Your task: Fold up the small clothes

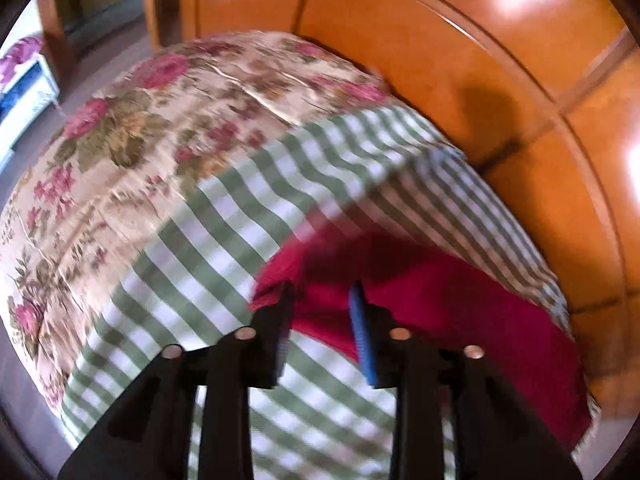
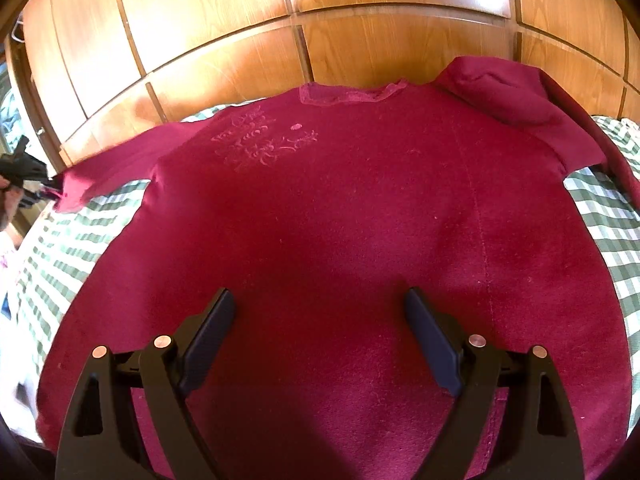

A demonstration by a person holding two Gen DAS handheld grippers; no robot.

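Both tools hover unclenched over one red shirt (image 2: 320,220).

Fuzzy matt red cloth shirt (image 2: 340,232) on woven checked cloth (image 1: 224,232); glossy wooden panels (image 2: 224,40).

Left wrist view: the camera sits behind the left gripper (image 1: 320,292) and looks steeply down along its fingers, close over the green-checked cloth (image 1: 208,240), toward the sleeve end of the red shirt (image 1: 440,300); the floral bedspread (image 1: 132,136) fills the upper left and the wooden wardrobe doors (image 1: 460,40) the upper right. The frame is motion-blurred. Right wrist view: the camera sits behind the right gripper (image 2: 320,304), angled down and forward, near above the shirt's body (image 2: 320,220), facing the collar and the same wooden doors (image 2: 240,40). Shared between views: the shirt, the checked cloth (image 2: 600,220), the doors. The left gripper itself appears at the right wrist view's far left edge (image 2: 24,176).
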